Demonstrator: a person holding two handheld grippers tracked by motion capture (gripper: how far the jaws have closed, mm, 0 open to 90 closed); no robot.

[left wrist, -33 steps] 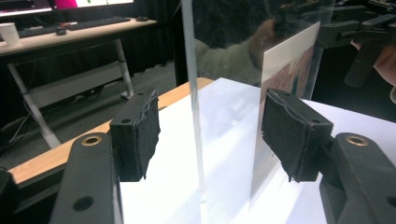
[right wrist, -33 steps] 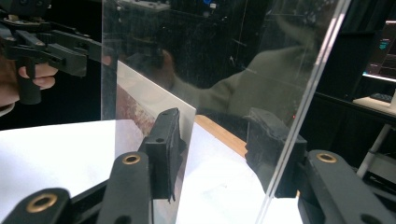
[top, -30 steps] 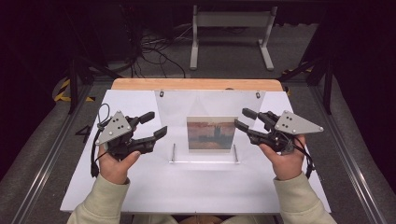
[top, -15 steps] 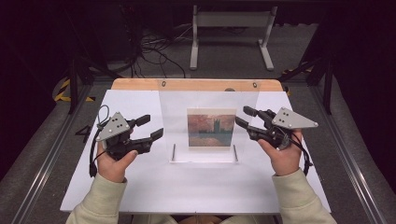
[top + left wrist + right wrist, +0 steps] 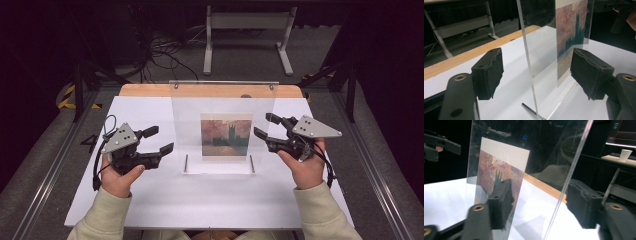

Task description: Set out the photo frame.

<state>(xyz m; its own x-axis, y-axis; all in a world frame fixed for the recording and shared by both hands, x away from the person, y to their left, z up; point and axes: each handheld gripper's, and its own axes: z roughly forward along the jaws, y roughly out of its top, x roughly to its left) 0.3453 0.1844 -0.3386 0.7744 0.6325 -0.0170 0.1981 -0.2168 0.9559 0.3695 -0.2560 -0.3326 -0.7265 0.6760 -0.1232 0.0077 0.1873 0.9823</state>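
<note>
A clear acrylic panel [image 5: 222, 100] stands upright on the white table [image 5: 150, 200] with a painted picture [image 5: 226, 135] in its lower middle. My left gripper [image 5: 162, 139] is held just left of the panel and my right gripper [image 5: 262, 125] just right of it. Both sets of jaws have just been opening. In the left gripper view the panel's edge [image 5: 526, 50] runs between the left gripper's [image 5: 536, 72] pads, which stay apart from it; the picture [image 5: 571, 32] shows beyond. In the right gripper view the panel [image 5: 549, 152] likewise stands untouched between the right gripper's [image 5: 541, 205] pads.
Two thin metal pins [image 5: 186, 162] lie at the panel's foot. A wooden strip [image 5: 150, 90] runs along the table's far edge. Behind it are a white metal stand [image 5: 247, 30] and cables [image 5: 160, 50] on the floor. A paper cup [image 5: 625, 155] sits on a distant desk.
The jaws of both grippers stand wider apart than before. Both hands have stayed almost where they were beside the panel.
</note>
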